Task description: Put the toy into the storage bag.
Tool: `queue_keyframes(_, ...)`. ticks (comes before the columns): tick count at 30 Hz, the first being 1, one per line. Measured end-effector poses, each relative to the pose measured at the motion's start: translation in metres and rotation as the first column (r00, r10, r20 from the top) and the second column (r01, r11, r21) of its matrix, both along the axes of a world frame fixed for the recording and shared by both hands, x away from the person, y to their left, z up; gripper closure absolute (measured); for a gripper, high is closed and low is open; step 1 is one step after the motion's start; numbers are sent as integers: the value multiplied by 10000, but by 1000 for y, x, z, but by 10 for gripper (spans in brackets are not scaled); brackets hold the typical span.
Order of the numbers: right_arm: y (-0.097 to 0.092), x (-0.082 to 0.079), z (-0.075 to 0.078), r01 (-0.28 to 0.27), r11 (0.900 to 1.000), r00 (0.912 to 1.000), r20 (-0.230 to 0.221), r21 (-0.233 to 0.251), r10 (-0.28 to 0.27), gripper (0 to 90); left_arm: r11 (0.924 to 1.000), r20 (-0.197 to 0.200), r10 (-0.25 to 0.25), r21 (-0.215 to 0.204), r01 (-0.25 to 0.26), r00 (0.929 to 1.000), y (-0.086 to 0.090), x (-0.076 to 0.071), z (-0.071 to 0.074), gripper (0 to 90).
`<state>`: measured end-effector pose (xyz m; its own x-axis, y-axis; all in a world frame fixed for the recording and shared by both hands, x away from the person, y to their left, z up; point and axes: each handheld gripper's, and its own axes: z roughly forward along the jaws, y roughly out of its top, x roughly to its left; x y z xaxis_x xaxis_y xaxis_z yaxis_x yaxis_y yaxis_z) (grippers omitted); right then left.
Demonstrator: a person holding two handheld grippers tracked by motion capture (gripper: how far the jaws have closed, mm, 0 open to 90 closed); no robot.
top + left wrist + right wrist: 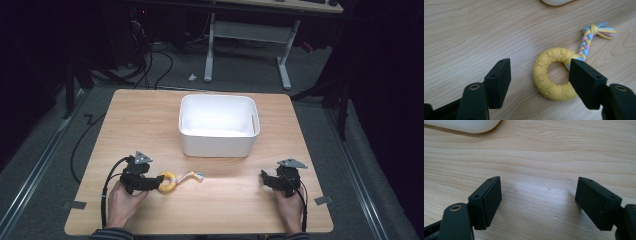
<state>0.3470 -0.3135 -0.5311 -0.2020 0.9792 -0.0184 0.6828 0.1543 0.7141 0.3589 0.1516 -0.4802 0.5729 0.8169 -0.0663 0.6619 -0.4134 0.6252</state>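
Note:
A yellow rubber ring toy [549, 75] with a braided pastel rope tail [586, 42] lies flat on the wooden table [140, 120], near the front left. My left gripper [540, 72] sits low over it, jaws open. The ring [167, 181] lies between them, close against the right jaw, with a clear gap to the left jaw. The rope tail [192, 176] trails away to the right. My right gripper [265, 179] rests near the front right of the table, open, with bare wood between its jaws [537, 192]. A hand holds each gripper.
A white plastic bin [217, 145] stands at the middle of the table's far half. It looks empty, and its rounded corner [461, 125] shows ahead of the right gripper. Beyond the table are desk legs and cables on a dark floor.

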Motion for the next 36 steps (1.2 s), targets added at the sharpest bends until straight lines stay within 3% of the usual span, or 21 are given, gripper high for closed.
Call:
queue_keyframes(7,0,0,0,-5,10000,10000,-14,10,5,213,9991,-97,-74,423,78,9999,-10,3,-5,403)
queue_keyframes(11,0,0,0,-9,10000,10000,-17,17,10,213,9984,-418,36,561,-12,9991,-14,5,-12,426)
queue_keyframes(21,1,0,0,-30,10000,10000,-5,28,30,213,9973,-669,212,723,-164,9975,-17,9,-23,506)
queue_keyframes(24,1,0,0,-36,10000,10000,-5,26,36,213,9979,-881,339,573,-289,9955,-16,11,-28,526)
queue_keyframes(27,0,0,0,-79,10000,10000,23,-2,79,213,9978,-844,323,607,-272,9959,-17,11,-29,546)
queue_keyframes(30,0,0,0,-90,10000,10000,25,-3,90,213,9975,-699,268,677,-221,9972,-19,10,-29,629)
queue_keyframes(36,1,0,0,-89,10000,10000,26,-4,89,213,9970,-729,311,736,-257,9969,-20,9,-29,650)
